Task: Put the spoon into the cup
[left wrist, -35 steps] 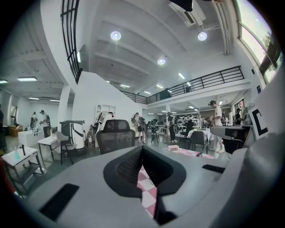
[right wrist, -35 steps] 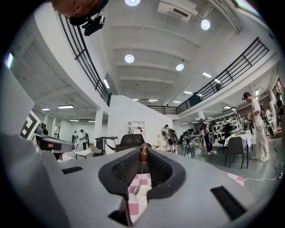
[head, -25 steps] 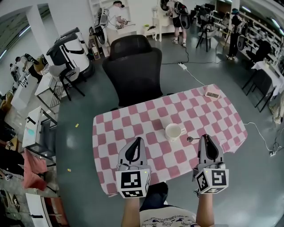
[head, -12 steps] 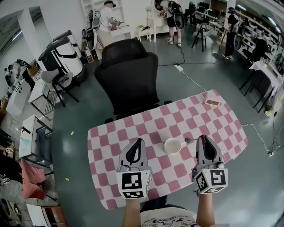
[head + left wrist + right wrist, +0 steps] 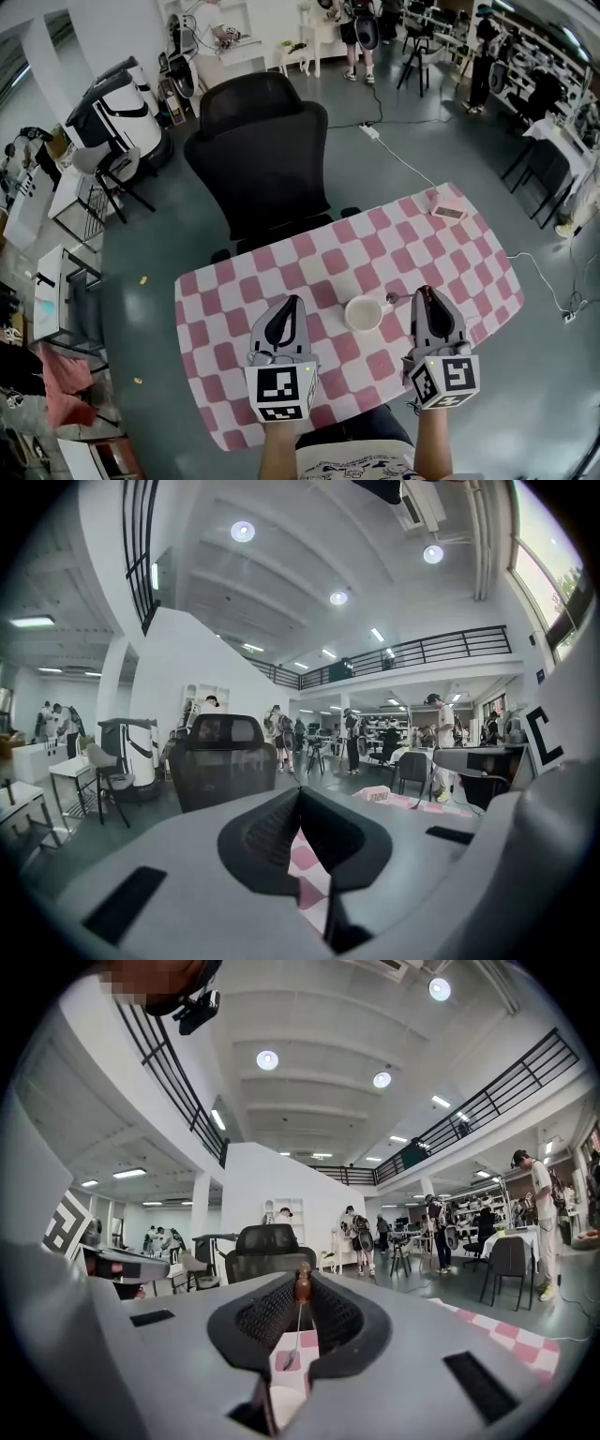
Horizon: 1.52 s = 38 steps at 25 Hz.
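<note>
A white cup (image 5: 362,313) stands on the pink-and-white checked table (image 5: 281,272), between my two grippers. My right gripper (image 5: 424,292) is shut on the brown end of a small metal spoon (image 5: 394,299). The spoon's bowl reaches left, close to the cup's handle side. In the right gripper view the spoon (image 5: 292,1335) hangs from the pinched tips of my right gripper (image 5: 302,1279), bowl lowest. My left gripper (image 5: 292,302) hovers left of the cup. Its jaws meet at the tip with nothing in them, as the left gripper view shows the left gripper (image 5: 300,791).
A black office chair (image 5: 267,150) stands just beyond the table's far edge. A small flat object (image 5: 448,213) lies at the far right corner of the cloth. People, desks and equipment fill the room behind.
Both grippers have moved forward over the table, so the cup now sits between them rather than ahead. The spoon stays in the right gripper, its bowl now beside the cup.
</note>
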### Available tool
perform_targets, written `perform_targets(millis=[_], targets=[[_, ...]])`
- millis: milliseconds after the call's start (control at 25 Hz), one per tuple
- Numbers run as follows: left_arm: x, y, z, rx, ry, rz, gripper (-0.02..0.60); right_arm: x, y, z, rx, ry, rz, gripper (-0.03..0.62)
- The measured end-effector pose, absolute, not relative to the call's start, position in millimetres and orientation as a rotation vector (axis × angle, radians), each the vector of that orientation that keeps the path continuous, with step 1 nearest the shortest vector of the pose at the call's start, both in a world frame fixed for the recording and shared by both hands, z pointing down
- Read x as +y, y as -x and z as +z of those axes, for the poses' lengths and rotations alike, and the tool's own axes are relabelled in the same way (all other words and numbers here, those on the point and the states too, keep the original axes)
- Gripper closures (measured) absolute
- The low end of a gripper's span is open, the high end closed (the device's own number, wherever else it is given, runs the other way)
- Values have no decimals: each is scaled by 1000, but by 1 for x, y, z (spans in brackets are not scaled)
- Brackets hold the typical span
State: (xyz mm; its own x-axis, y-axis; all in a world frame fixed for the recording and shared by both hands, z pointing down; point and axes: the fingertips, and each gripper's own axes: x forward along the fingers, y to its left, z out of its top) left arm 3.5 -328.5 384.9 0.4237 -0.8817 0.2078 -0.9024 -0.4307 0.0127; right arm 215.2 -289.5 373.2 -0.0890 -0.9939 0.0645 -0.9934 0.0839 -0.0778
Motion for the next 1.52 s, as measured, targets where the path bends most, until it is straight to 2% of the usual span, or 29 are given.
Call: perform_targets(millis=[720, 1520], targets=[[-352, -10, 415, -1629, -2441, 314, 569, -334, -207, 405, 2468, 2012, -299, 537], [-373, -9, 482, -1627, -2302, 436, 569, -373, -189, 491, 2644, 1898, -518, 537]])
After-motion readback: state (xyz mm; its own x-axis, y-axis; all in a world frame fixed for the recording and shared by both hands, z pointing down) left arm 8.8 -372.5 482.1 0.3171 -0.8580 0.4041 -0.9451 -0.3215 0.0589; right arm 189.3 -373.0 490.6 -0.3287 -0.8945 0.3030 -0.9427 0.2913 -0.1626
